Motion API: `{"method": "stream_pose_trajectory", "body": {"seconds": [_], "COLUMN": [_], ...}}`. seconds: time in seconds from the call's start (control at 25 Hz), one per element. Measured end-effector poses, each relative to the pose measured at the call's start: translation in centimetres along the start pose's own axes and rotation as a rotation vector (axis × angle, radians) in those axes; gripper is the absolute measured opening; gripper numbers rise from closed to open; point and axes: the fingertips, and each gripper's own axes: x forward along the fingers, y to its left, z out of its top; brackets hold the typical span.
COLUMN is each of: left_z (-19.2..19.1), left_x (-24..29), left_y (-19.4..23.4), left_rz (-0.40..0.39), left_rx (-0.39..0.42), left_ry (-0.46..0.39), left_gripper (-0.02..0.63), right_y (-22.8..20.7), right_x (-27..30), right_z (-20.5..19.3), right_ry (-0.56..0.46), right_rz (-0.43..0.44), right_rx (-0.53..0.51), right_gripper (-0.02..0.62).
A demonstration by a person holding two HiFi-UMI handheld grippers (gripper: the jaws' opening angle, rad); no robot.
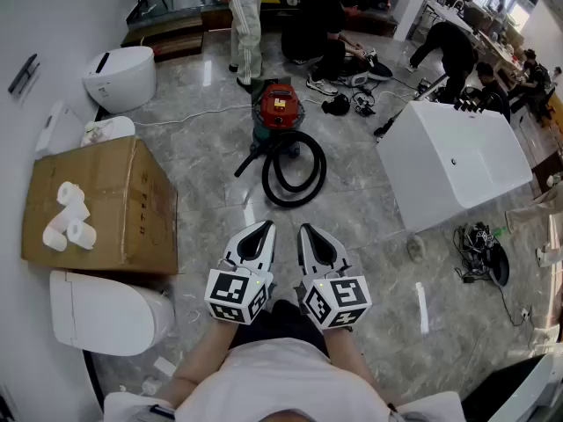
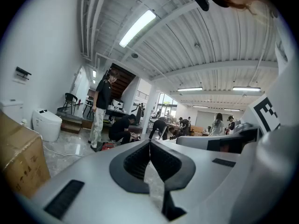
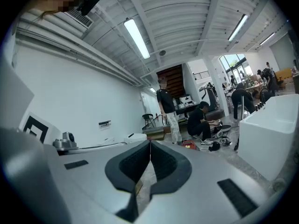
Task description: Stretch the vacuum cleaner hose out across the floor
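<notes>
The coiled vacuum cleaner hose lies ahead, apart from the left gripper and the right gripper, both closed and empty.

- The left gripper is held out ahead of the torso, jaws pressed together with nothing between them.
- The right gripper is just beside it and parallel, jaws likewise closed and empty.
- Both tip slightly downward.
- Forearms trail back behind the marker cubes, which apparently hide the hands.
</notes>
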Motion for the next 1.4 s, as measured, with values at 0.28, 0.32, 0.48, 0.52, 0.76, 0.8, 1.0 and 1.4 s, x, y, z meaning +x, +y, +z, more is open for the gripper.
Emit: {"method": "stream_pose_trajectory", "body": {"seconds": [0.28, 0.32, 0.48, 0.52, 0.76, 0.8, 1.0, 1.4], "left_z": [-0.3, -0.4, -0.7, -0.7, -1.0, -1.0, -1.2, -2.9], "left_x": [-0.1, -0.1, -0.2, -0.3, -0.5, -0.4, 0.1, 1.7], "left_y": [-0.2, -0.2, -0.4, -0.4, -0.5, -0.6, -1.2, -2.9], "left_rz": [0.002, 0.003, 0.009, 0.01, 0.008, 0.01, 0.017, 0.045], "left_rx": [-0.003, -0.004, -0.002, -0.001, -0.037, -0.038, -0.045, -0.048], "left_ry": [0.006, 0.008, 0.011, 0.011, 0.012, 0.011, 0.014, 0.029], "left_gripper": [0.009, 0.009, 0.009, 0.009, 0.009, 0.009, 0.009, 0.009], "right_y": [0.0, -0.2, -0.6, -0.6, -0.4, -0.5, -1.6, -5.3], "right_x": [-0.2, -0.3, -0.6, -0.7, -1.0, -1.1, -1.6, -2.6], "right_z": [-0.3, -0.4, -0.5, -0.5, 0.0, 0.1, 0.2, -0.4], "right_ry": [0.01, 0.012, 0.011, 0.004, -0.036, -0.038, -0.047, -0.049], "right_rz": [0.003, 0.002, -0.003, 0.003, 0.049, 0.049, 0.055, 0.062], "right_rx": [0.0, 0.0, 0.01, 0.02, 0.076, 0.076, 0.078, 0.093], "right_gripper": [0.017, 0.017, 0.017, 0.017, 0.018, 0.018, 0.018, 0.018]}}
